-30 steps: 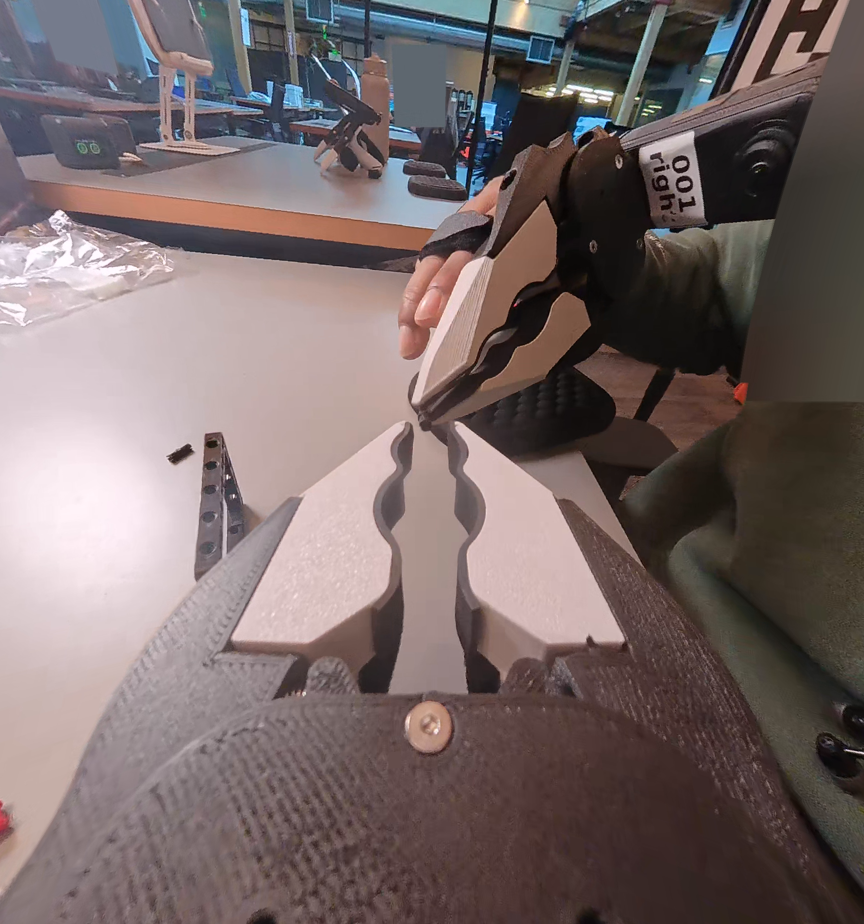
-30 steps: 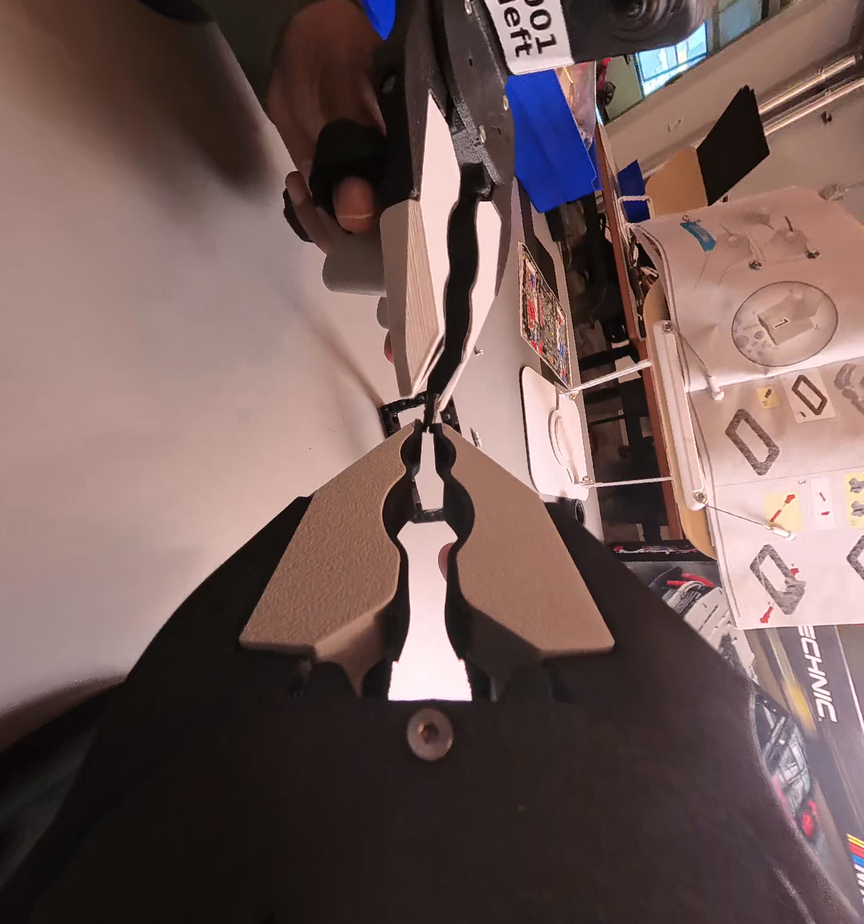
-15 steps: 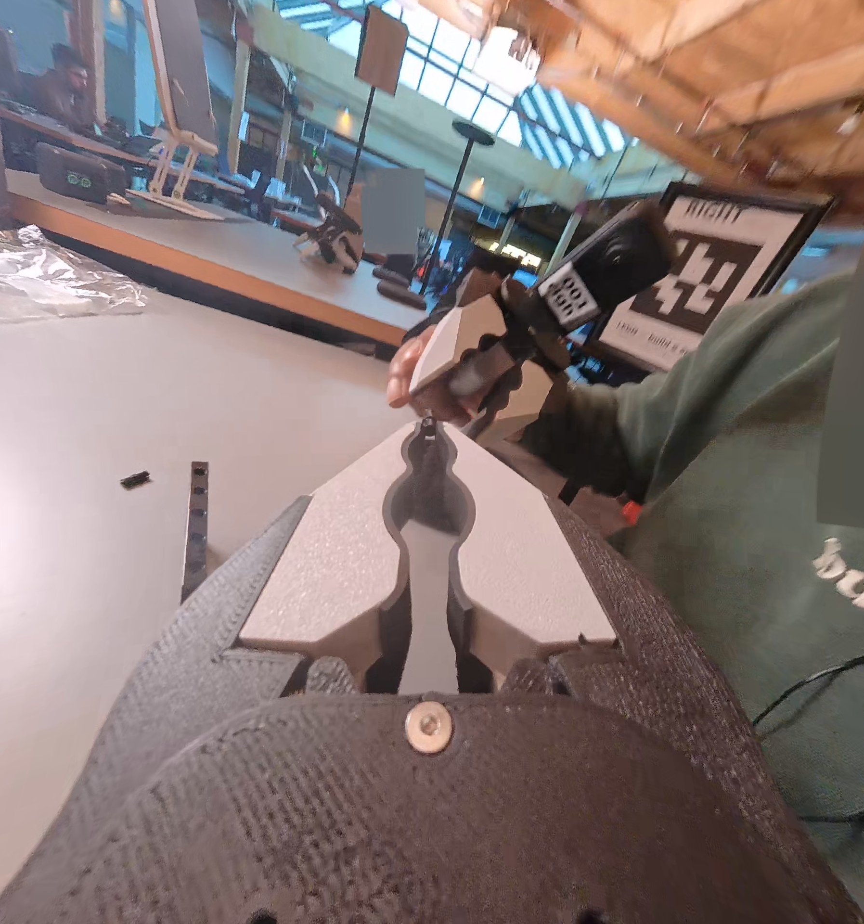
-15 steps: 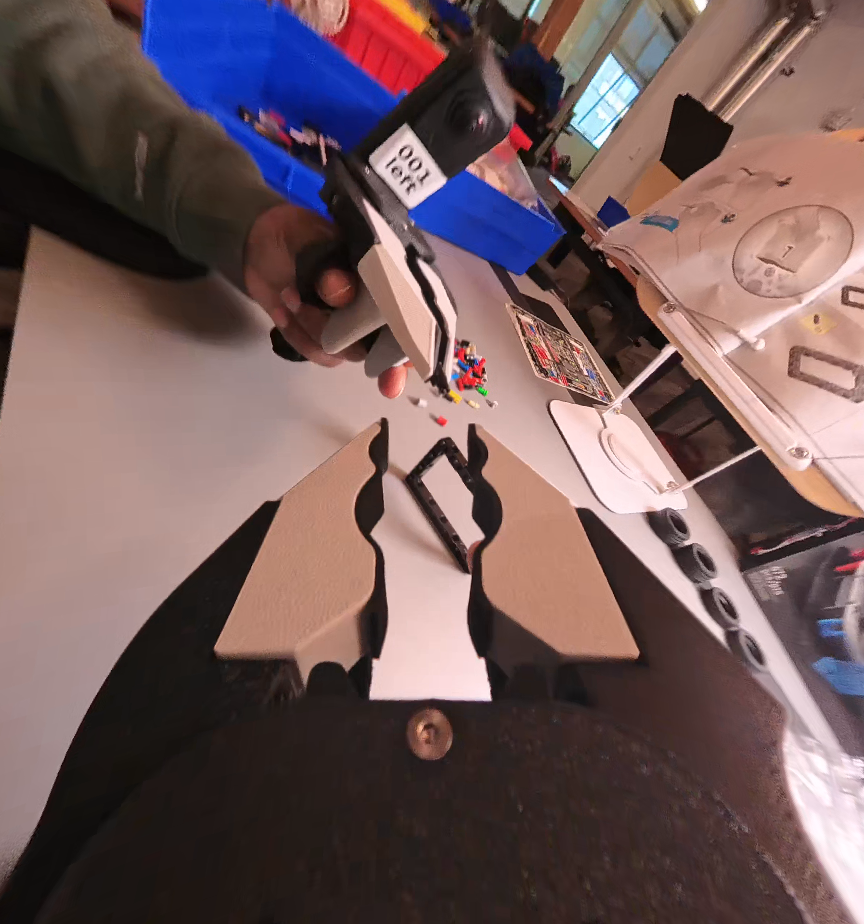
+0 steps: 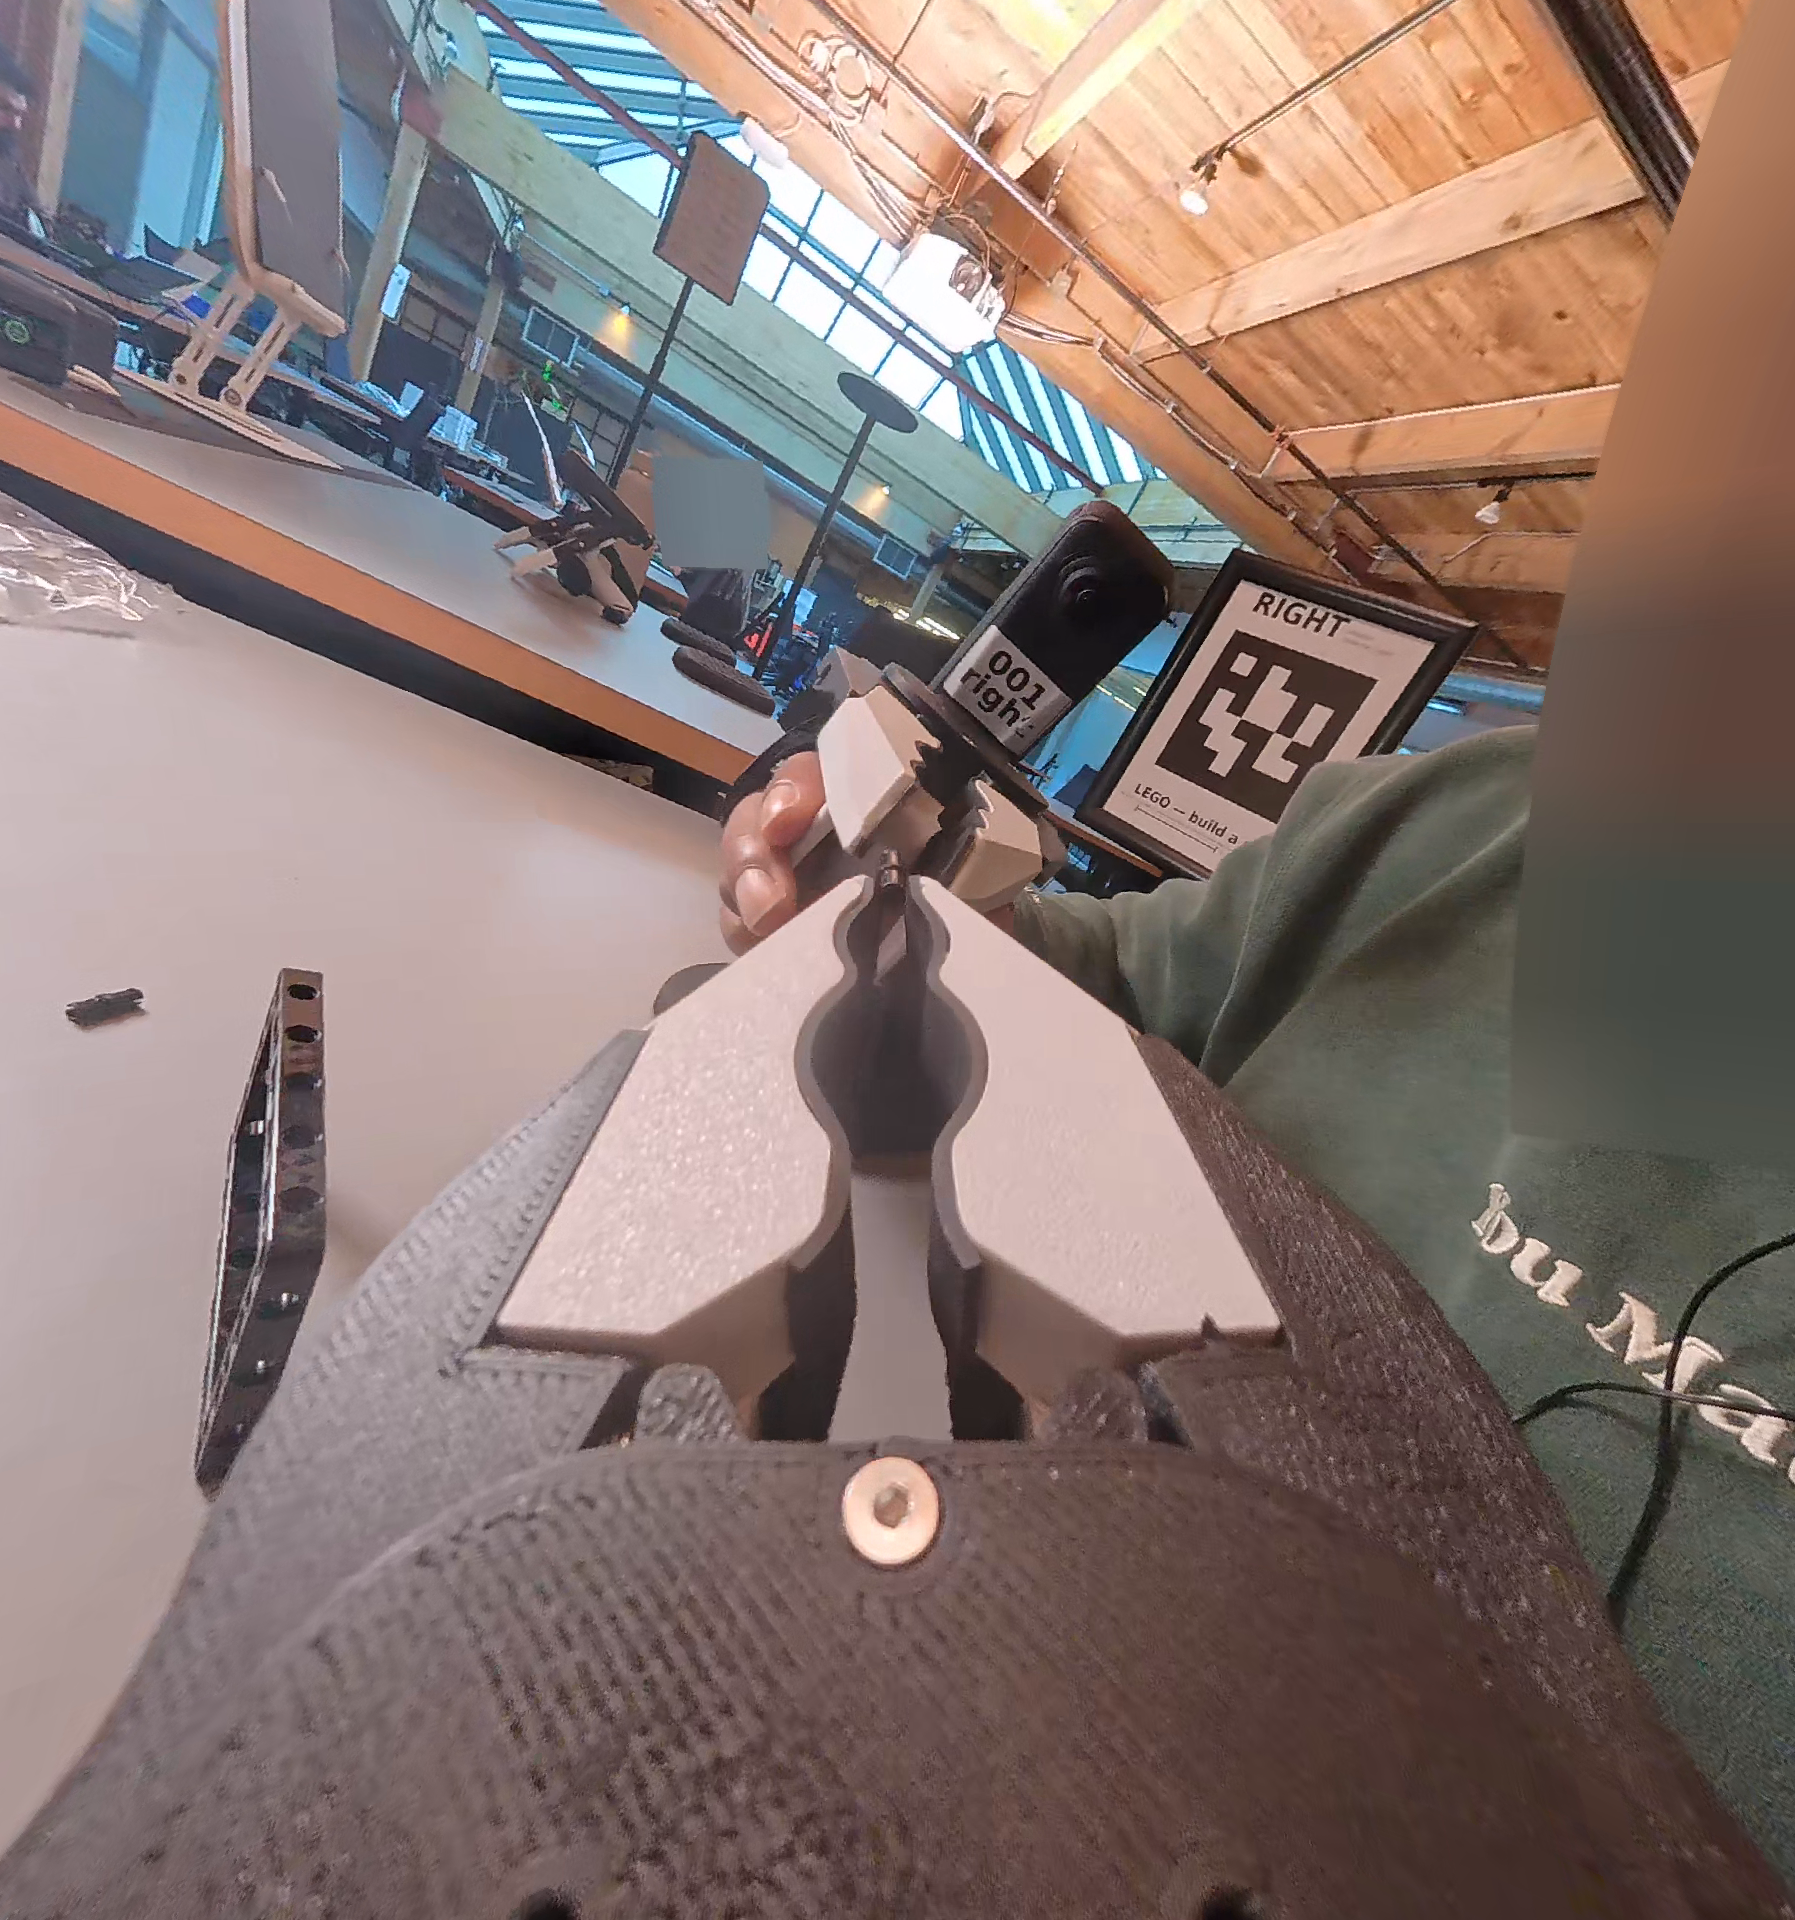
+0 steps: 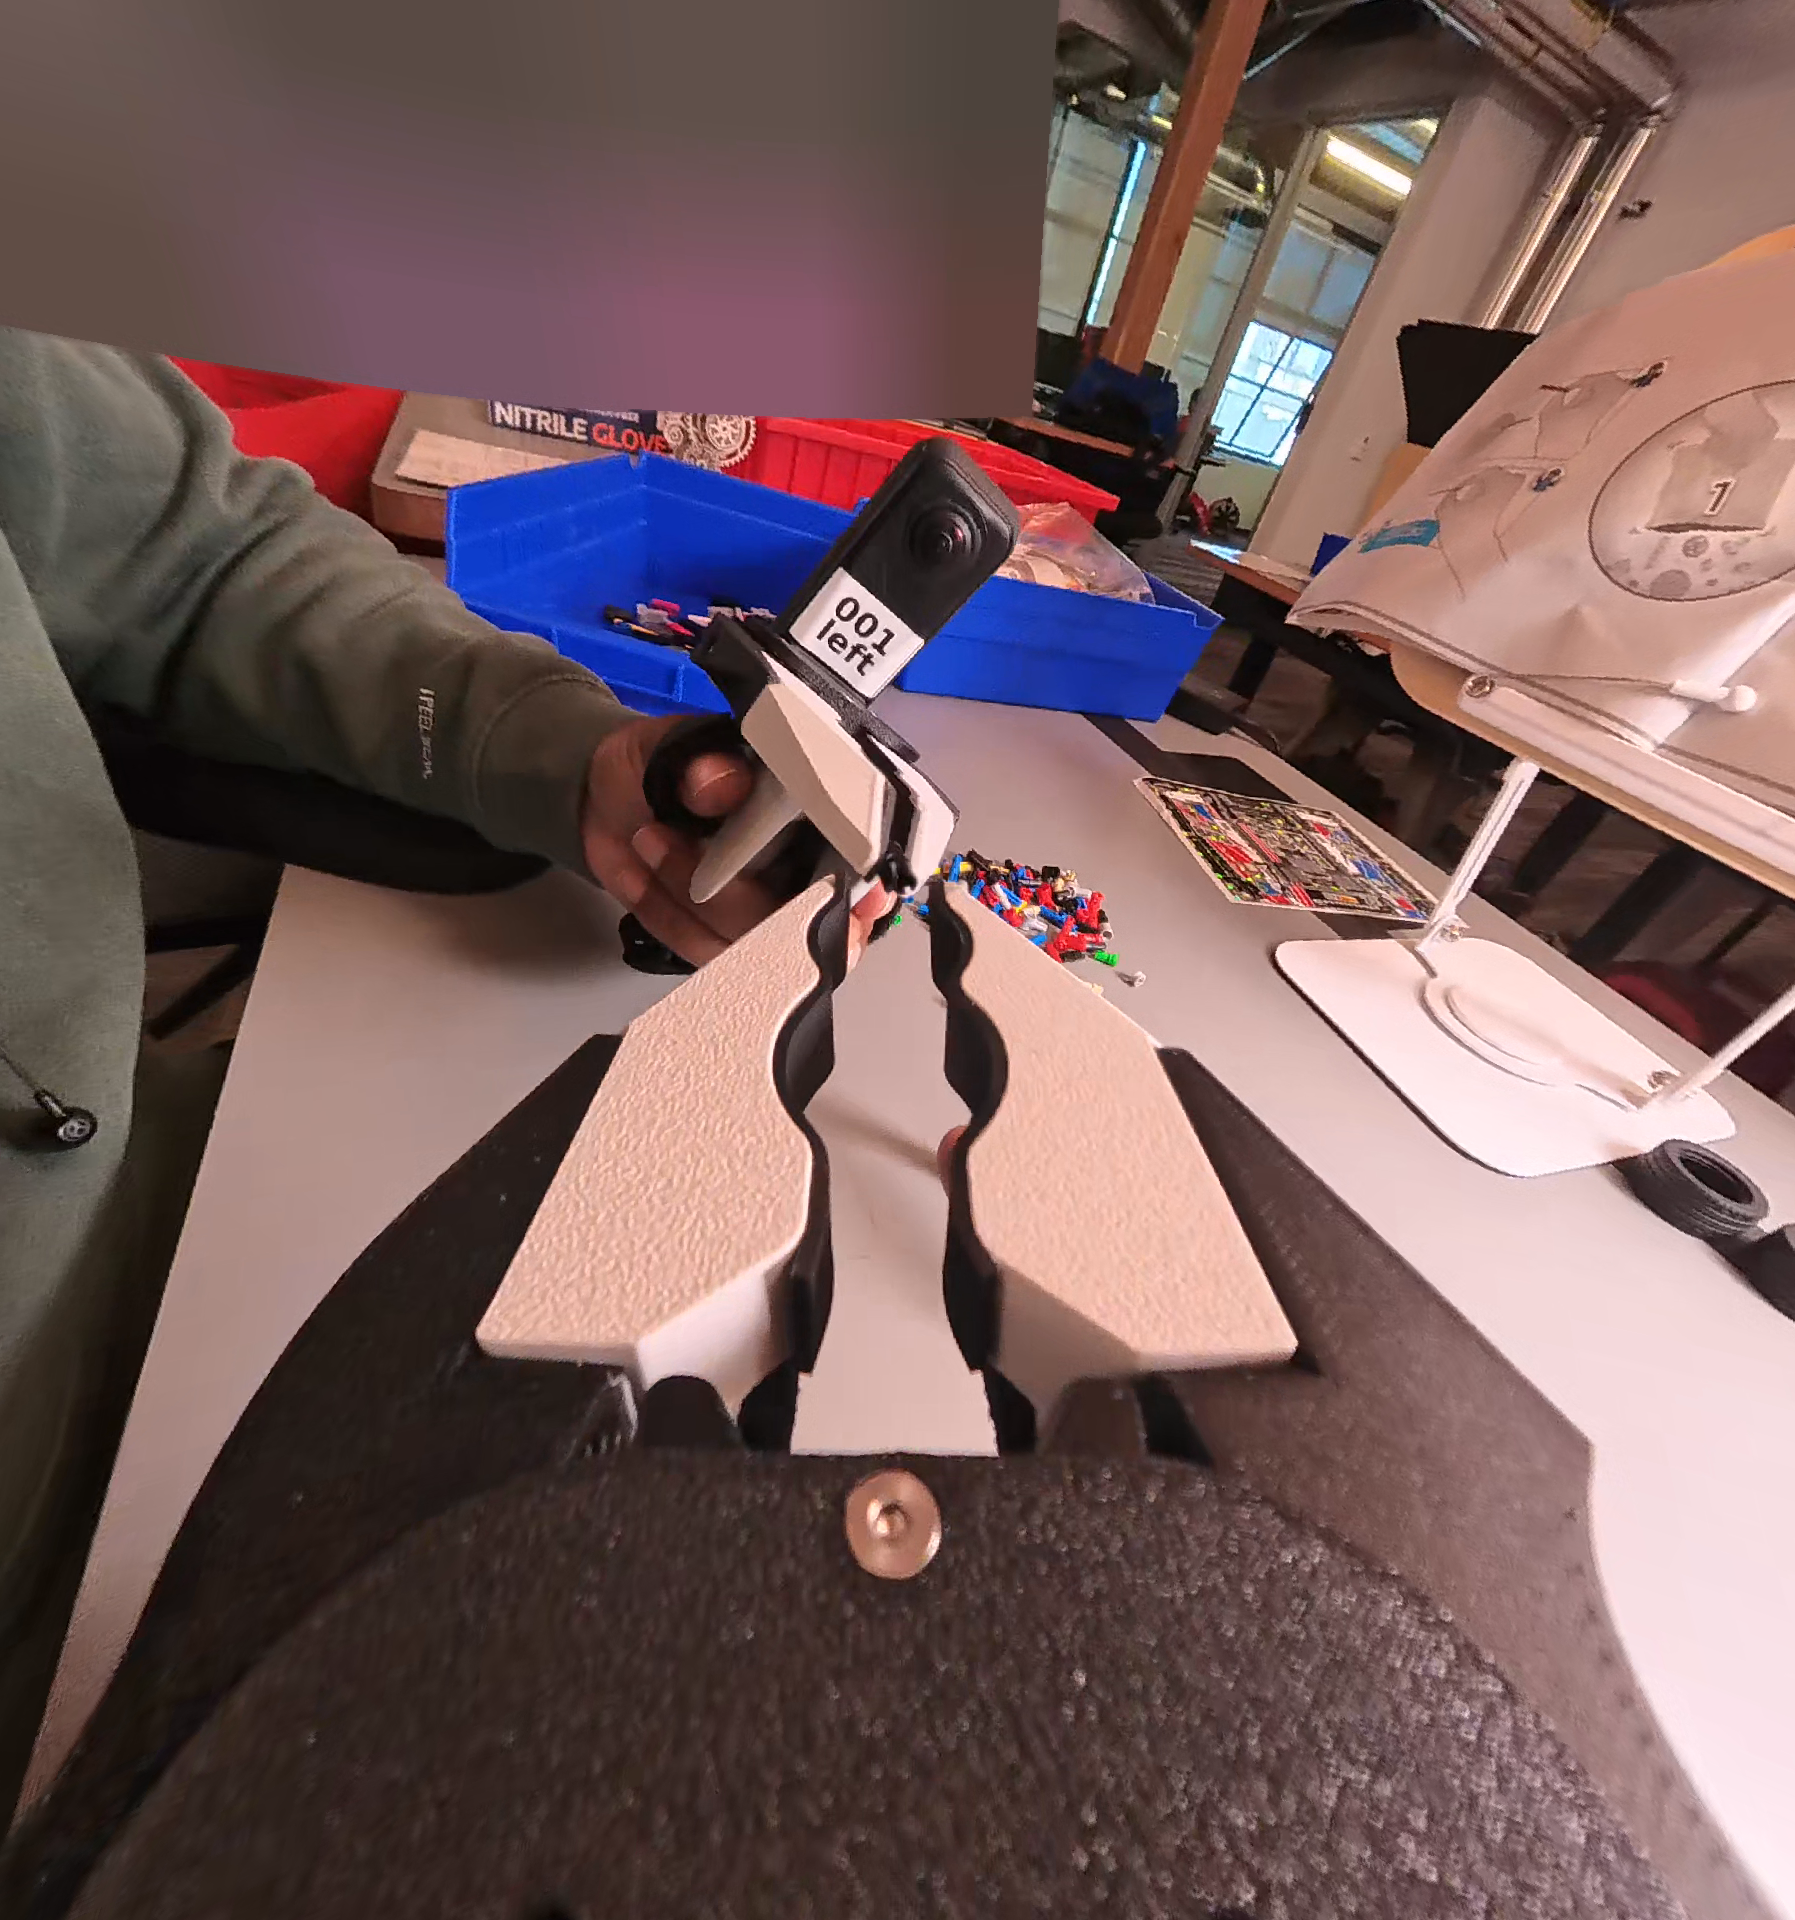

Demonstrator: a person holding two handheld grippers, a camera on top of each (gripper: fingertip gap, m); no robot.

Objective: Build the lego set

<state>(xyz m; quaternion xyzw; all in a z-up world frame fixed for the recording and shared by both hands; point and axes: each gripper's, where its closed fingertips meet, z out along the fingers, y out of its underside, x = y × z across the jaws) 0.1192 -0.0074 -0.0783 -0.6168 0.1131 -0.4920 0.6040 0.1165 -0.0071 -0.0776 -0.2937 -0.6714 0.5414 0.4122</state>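
Observation:
My left gripper (image 5: 888, 896) is shut on a small black Lego pin (image 5: 886, 925) and holds it in the air above the table. It also shows in the right wrist view (image 6: 888, 864), just beyond my right gripper (image 6: 885, 902), which is open and empty with its tips close to the pin. The right gripper appears in the left wrist view (image 5: 924, 831), facing the left one. A black Lego frame (image 5: 272, 1195) lies on the grey table (image 5: 249, 831) to the left of the left gripper. A second small black pin (image 5: 103, 1008) lies beyond it.
A pile of small coloured Lego parts (image 6: 1028, 914) and a sticker sheet (image 6: 1288, 852) lie on the table. An instruction booklet (image 6: 1651, 499) sits on a white stand (image 6: 1475, 1070), with black tyres (image 6: 1703, 1200) beside it. A blue bin (image 6: 768, 582) is behind. Clear plastic wrap (image 5: 10, 582) is far left. Both grippers' tips are close together, under 4 cm apart.
The left gripper closed on the small black pin that the right gripper held, and the right gripper opened. Both grippers have tilted up and risen from the table.

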